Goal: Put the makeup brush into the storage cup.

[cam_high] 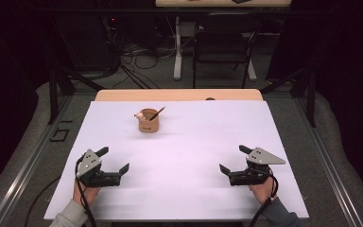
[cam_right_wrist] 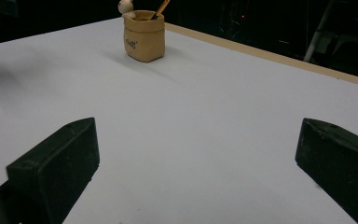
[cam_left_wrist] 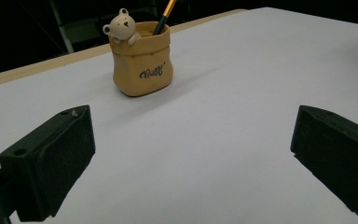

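A tan sack-shaped holder (cam_high: 148, 122) with a small bear figure (cam_left_wrist: 122, 25) on its rim stands upright toward the back of the white table. A pencil (cam_high: 157, 113) leans out of it. My left gripper (cam_high: 115, 160) rests near the front left of the table, jaws wide apart with nothing between them. My right gripper (cam_high: 234, 160) rests near the front right, also wide open and empty. The holder (cam_left_wrist: 141, 59) lies well ahead of the left jaws. It stands far off, up and to the left, in the right gripper view (cam_right_wrist: 144, 36).
The white sheet (cam_high: 189, 151) covers a wooden table whose edge (cam_high: 179, 95) shows at the back. Beyond it are a dark chair (cam_high: 222, 47), table legs and floor cables. Metal rails run along both sides of the table.
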`<state>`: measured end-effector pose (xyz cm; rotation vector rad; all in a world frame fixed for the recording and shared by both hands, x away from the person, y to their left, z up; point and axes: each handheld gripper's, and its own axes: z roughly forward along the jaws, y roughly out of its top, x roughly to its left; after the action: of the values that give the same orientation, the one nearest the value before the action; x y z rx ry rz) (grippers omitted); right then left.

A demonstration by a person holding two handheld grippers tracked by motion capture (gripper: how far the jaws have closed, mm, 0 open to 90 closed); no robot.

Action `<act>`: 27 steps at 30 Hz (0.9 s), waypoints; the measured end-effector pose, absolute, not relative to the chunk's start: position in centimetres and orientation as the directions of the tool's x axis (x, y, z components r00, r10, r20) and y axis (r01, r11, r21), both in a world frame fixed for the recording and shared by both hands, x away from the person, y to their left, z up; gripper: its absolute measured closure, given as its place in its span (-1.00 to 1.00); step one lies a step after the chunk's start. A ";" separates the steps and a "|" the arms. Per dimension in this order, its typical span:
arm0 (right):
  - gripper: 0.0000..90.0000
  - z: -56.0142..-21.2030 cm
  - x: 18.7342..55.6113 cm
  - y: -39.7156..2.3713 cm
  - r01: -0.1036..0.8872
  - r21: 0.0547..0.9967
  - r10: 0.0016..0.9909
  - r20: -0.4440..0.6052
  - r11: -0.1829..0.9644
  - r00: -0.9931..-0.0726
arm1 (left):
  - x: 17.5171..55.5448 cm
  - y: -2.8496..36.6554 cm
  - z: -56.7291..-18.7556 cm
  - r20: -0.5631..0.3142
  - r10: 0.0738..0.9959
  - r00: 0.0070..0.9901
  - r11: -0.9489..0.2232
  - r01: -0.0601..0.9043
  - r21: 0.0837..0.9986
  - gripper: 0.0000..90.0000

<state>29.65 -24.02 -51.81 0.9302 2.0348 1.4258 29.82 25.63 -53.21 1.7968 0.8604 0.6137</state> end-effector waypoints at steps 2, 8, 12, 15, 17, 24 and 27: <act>-1.00 -51.8 29.5 -24.1 0.249 0.942 0.762 -0.009 0.223 -0.648 | 29.7 25.7 -53.2 0.013 0.789 0.614 -0.234 0.280 0.931 -1.00; -1.00 -51.8 29.1 -24.1 0.244 0.944 0.773 -0.018 0.222 -0.634 | 29.2 25.8 -53.3 0.012 0.798 0.603 -0.228 0.283 0.932 -1.00; -1.00 -51.7 28.6 -24.3 0.239 0.943 0.774 -0.030 0.232 -0.632 | 28.9 25.9 -53.4 0.008 0.801 0.598 -0.222 0.285 0.932 -1.00; -1.00 -51.7 28.1 -24.6 0.240 0.941 0.777 -0.038 0.240 -0.628 | 28.7 25.9 -53.5 0.007 0.806 0.592 -0.222 0.292 0.930 -1.00; -1.00 -51.7 27.8 -24.9 0.243 0.941 0.781 -0.034 0.235 -0.624 | 28.6 26.0 -53.5 0.009 0.806 0.592 -0.227 0.295 0.928 -1.00; -1.00 -51.7 27.2 -25.3 0.249 0.938 0.787 -0.038 0.240 -0.616 | 28.1 26.4 -53.5 0.002 0.822 0.569 -0.201 0.288 0.936 -1.00; -1.00 -51.6 27.2 -25.4 0.252 0.938 0.790 -0.035 0.237 -0.612 | 28.0 26.5 -53.6 -0.007 0.821 0.571 -0.202 0.302 0.932 -1.00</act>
<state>27.23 -25.39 -51.64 0.9506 2.0013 1.3713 27.97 26.49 -53.58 1.7658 0.9283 0.6259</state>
